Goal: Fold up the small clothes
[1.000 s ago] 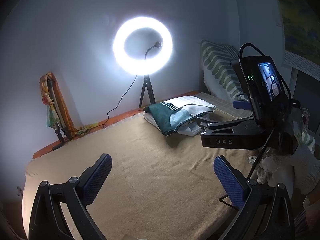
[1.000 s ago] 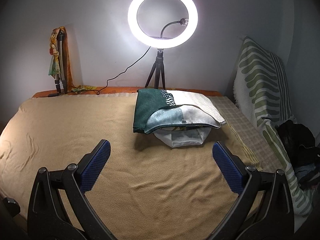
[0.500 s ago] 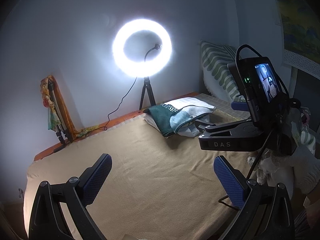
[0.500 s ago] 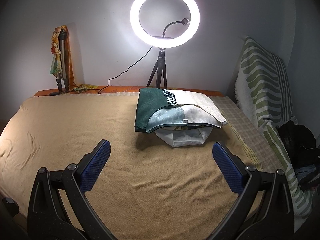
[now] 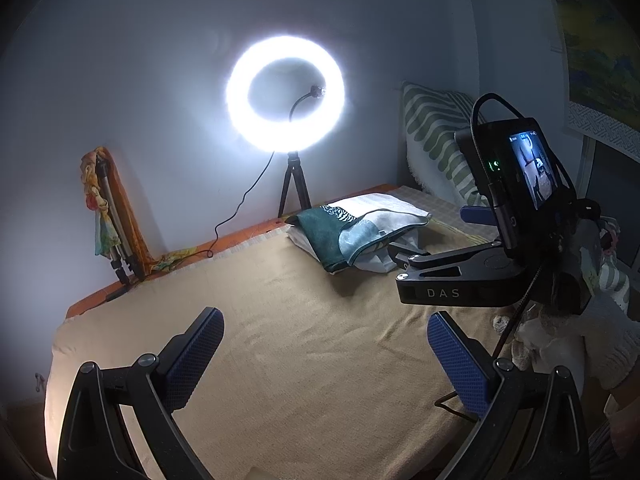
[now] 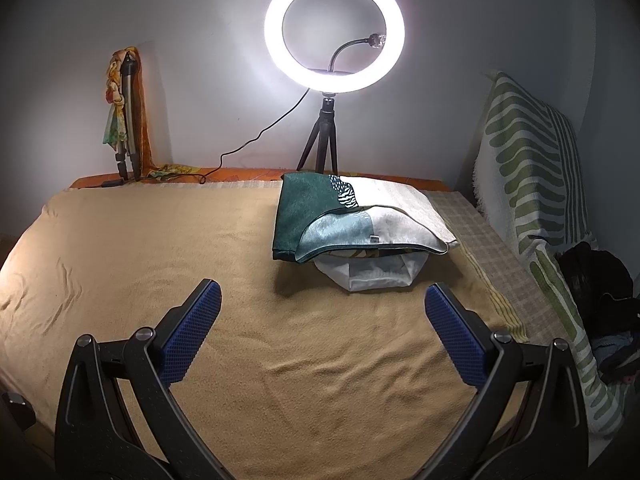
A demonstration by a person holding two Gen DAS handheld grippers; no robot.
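Observation:
A pile of folded cloth (image 6: 360, 220), dark green, teal and cream on top with a white piece (image 6: 372, 276) under it, lies at the far middle of the tan blanket (image 6: 200, 248). It also shows in the left wrist view (image 5: 356, 228). My right gripper (image 6: 322, 328) is open and empty, above the blanket short of the pile. My left gripper (image 5: 324, 352) is open and empty over the blanket. In the left wrist view the right gripper's black body and screen (image 5: 480, 280) sit to the right.
A lit ring light on a tripod (image 6: 334, 32) stands behind the pile by the wall. A folded tripod with a scarf (image 6: 124, 112) leans at the back left. A green striped throw (image 6: 532, 184) and dark clothes (image 6: 600, 292) lie at the right.
The view of both grippers has shifted slightly; the pile and ring light sit a little lower in the left wrist view. Both grippers stay open.

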